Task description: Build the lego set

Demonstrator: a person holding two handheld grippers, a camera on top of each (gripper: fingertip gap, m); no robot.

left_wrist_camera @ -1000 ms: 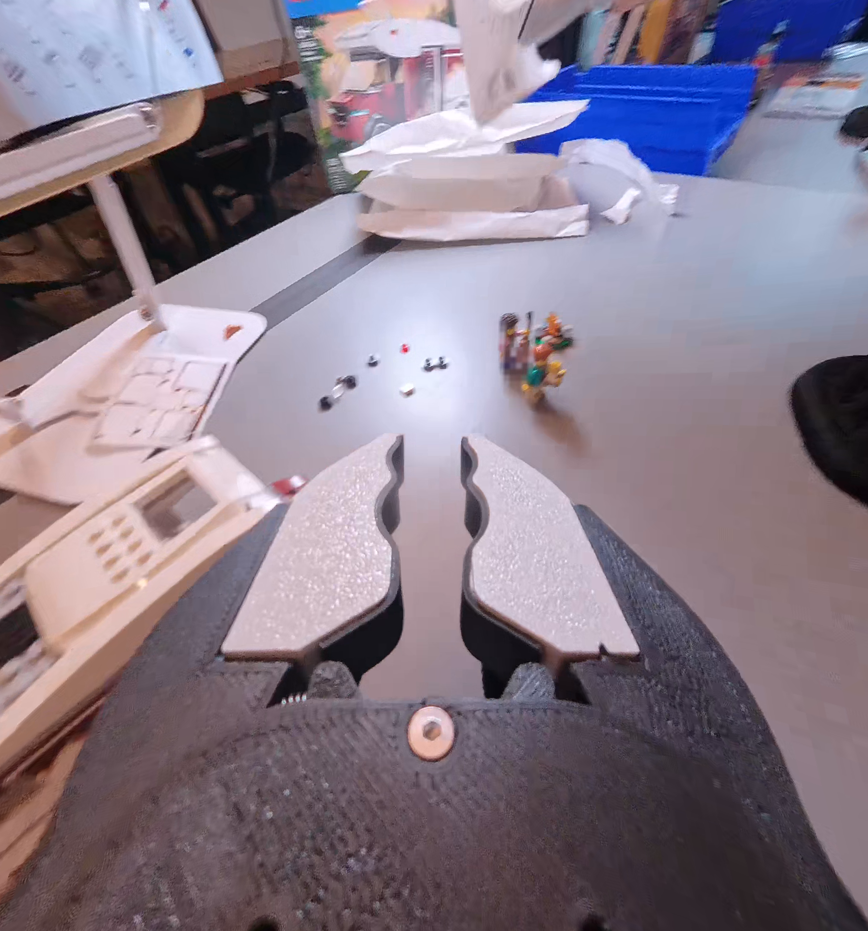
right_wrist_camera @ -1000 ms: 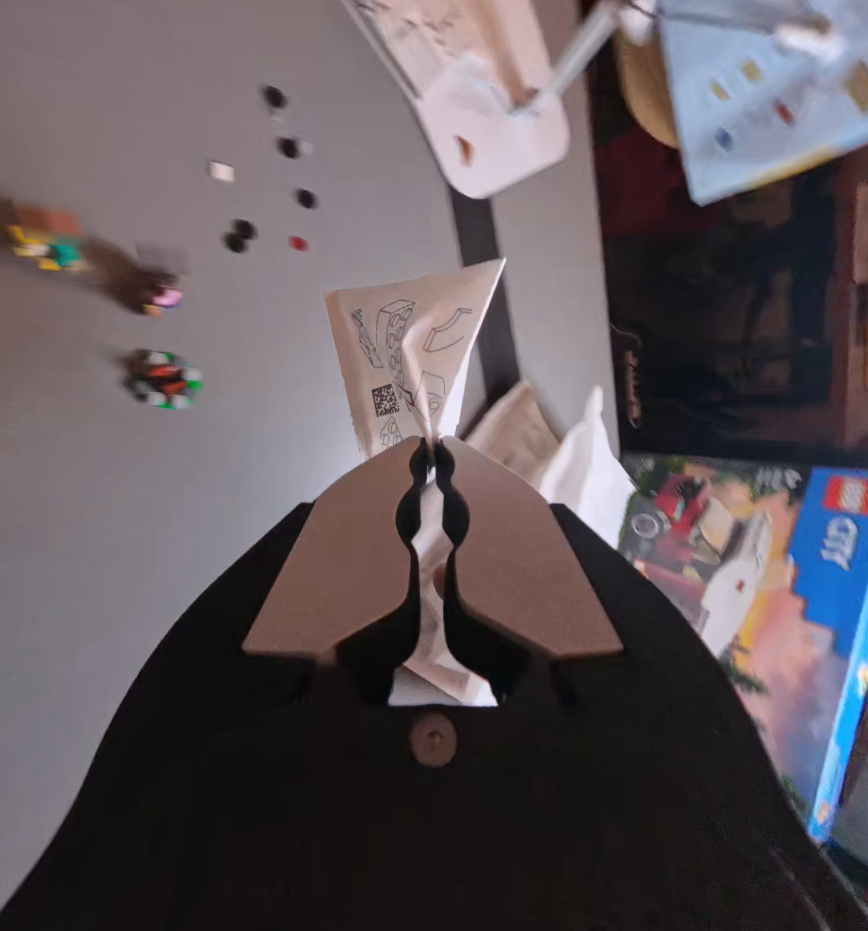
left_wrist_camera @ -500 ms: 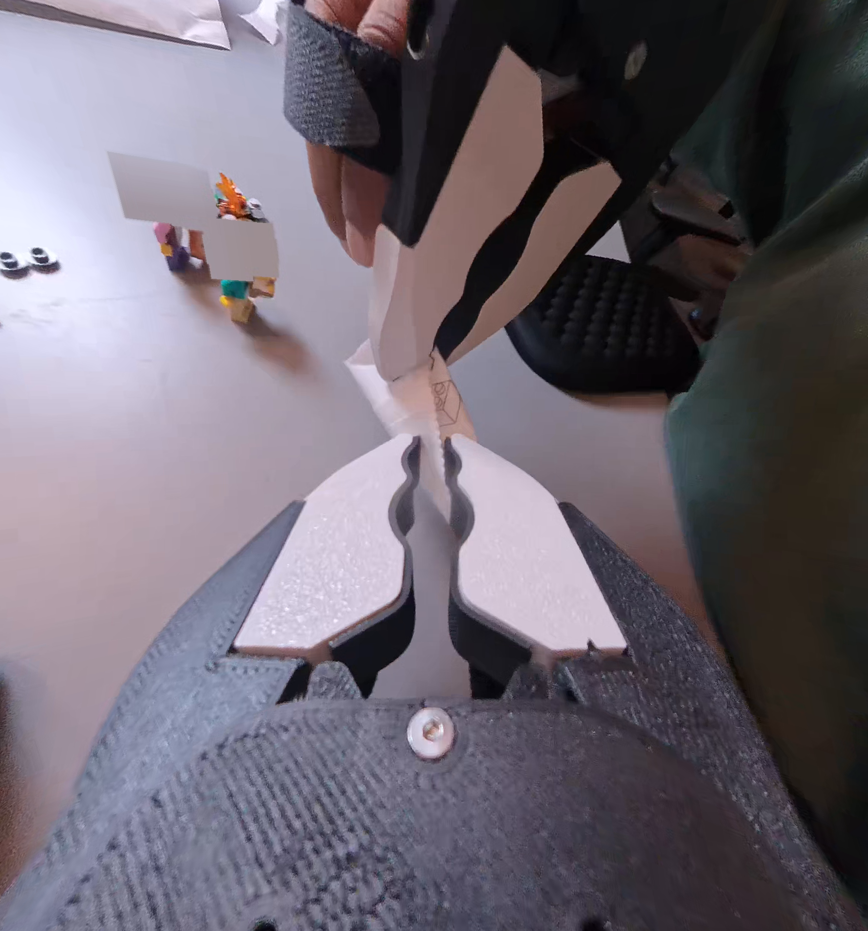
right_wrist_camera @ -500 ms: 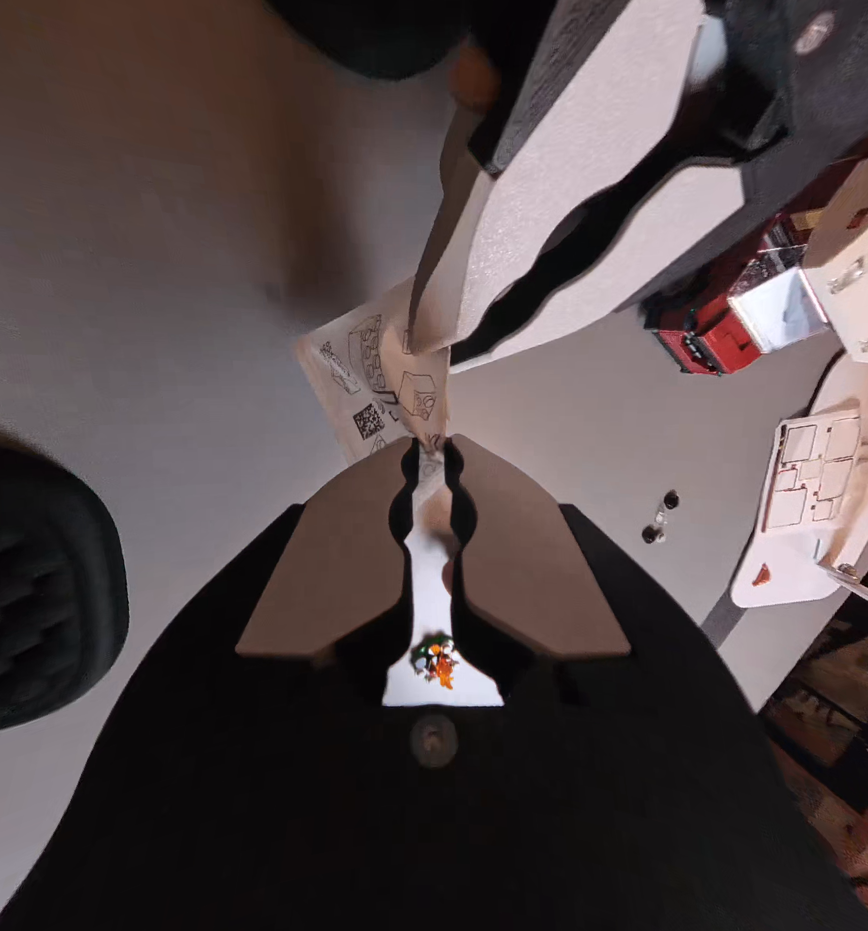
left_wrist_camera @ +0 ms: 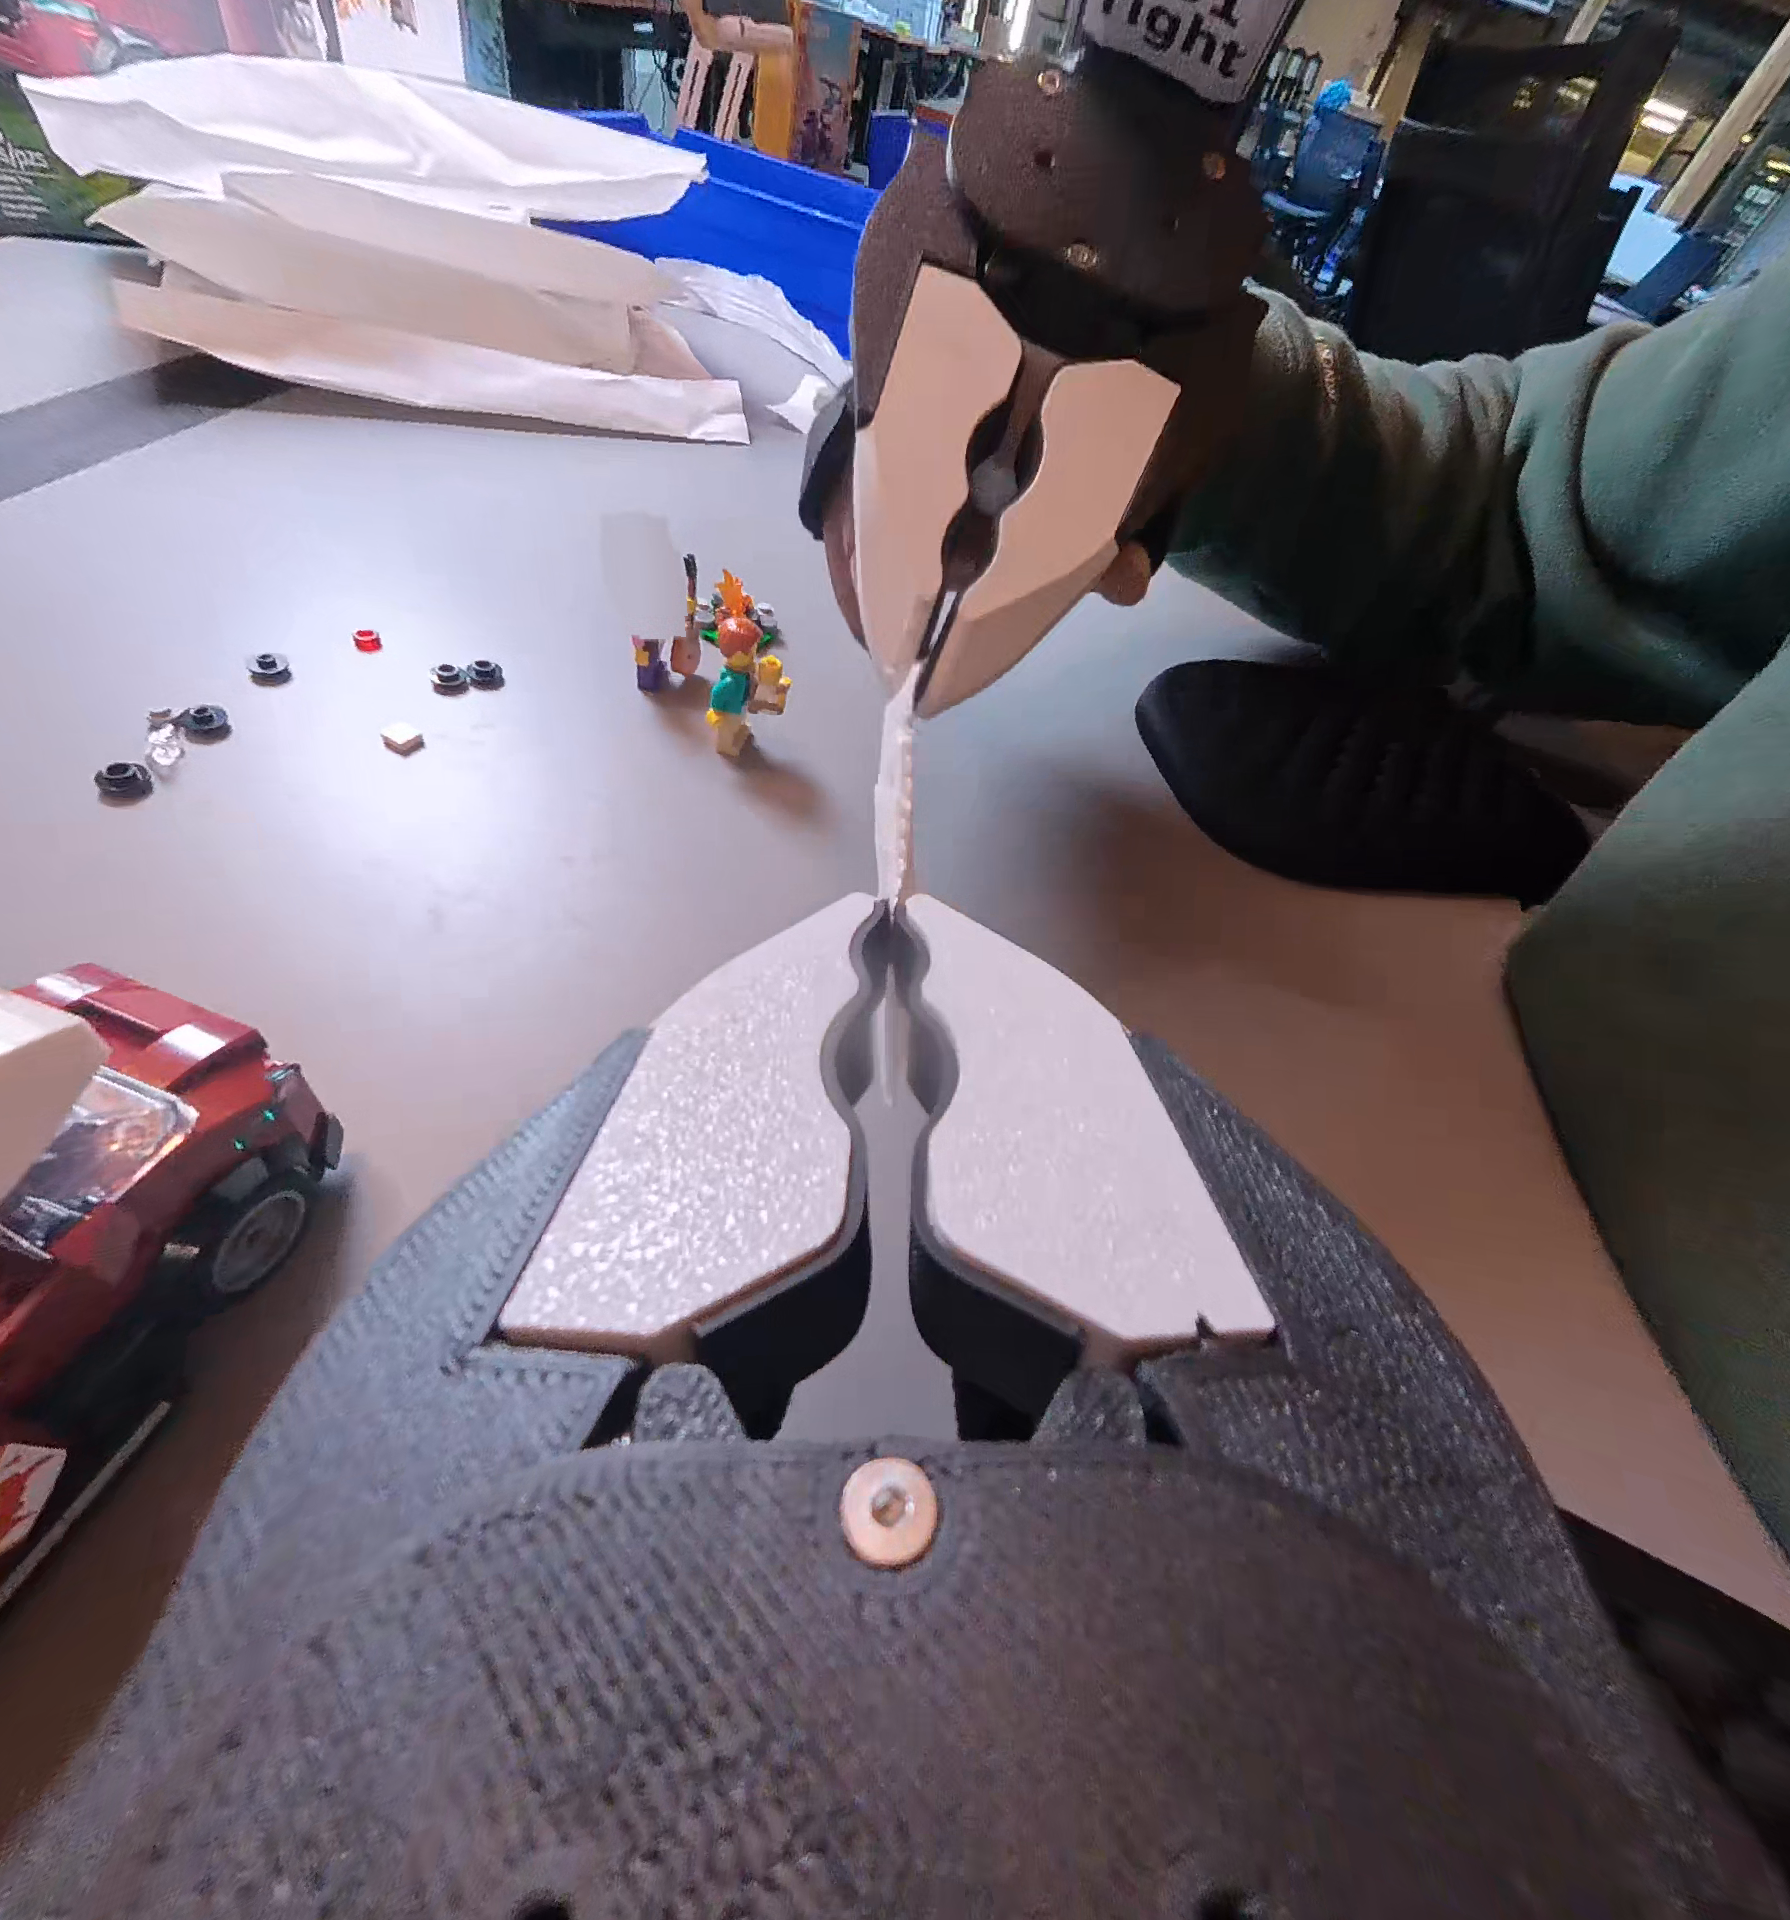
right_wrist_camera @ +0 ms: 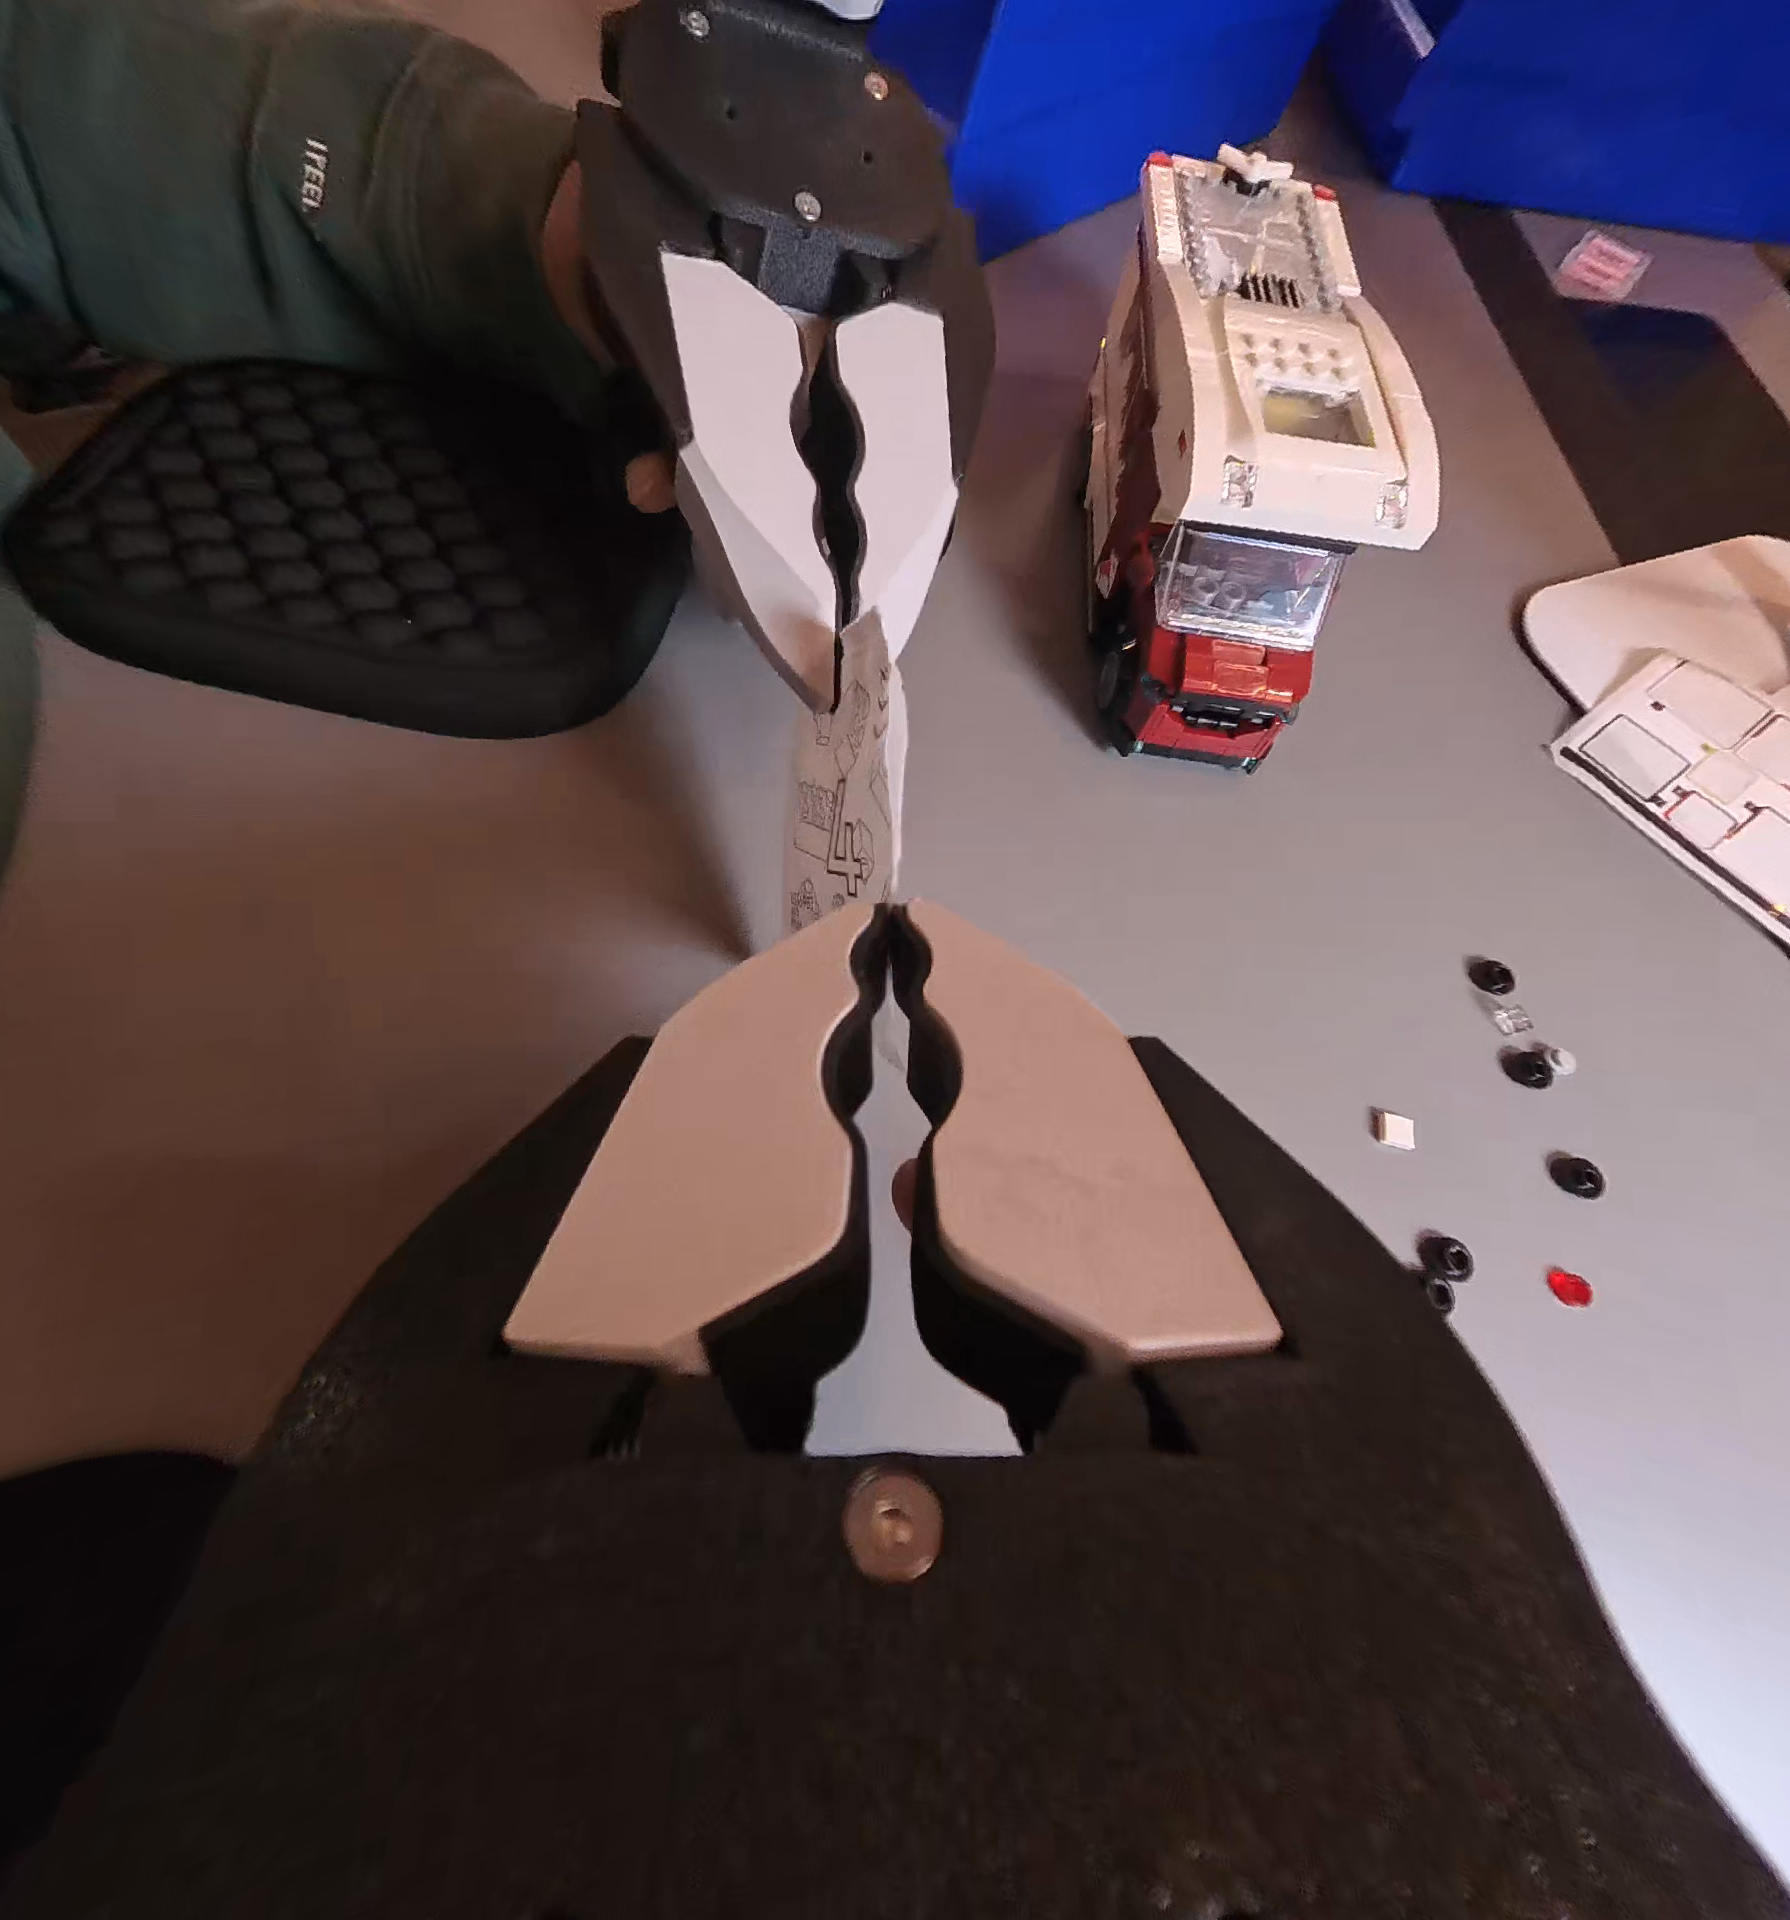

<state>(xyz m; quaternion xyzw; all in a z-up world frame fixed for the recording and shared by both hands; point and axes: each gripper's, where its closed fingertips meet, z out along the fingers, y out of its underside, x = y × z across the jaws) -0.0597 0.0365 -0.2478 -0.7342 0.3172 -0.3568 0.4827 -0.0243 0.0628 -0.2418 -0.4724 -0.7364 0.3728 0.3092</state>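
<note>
White paper bag [right_wrist_camera: 847,790] w/ line drawings stretched taut btwn both tools above grey table [left_wrist_camera: 371,894] | left gripper [left_wrist_camera: 892,906] clamped on one end | right gripper [right_wrist_camera: 889,909] pinching other | minifigs [left_wrist_camera: 730,665] just left of bag; red-white brick truck [right_wrist_camera: 1255,468] ahead-right of right gripper; small studs [left_wrist_camera: 278,686], prob. loose bricks, farther left.

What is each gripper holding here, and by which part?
Both hold one white printed paper bag, stretched between them above the table: left gripper pinches one end, right gripper the opposite end.
</note>
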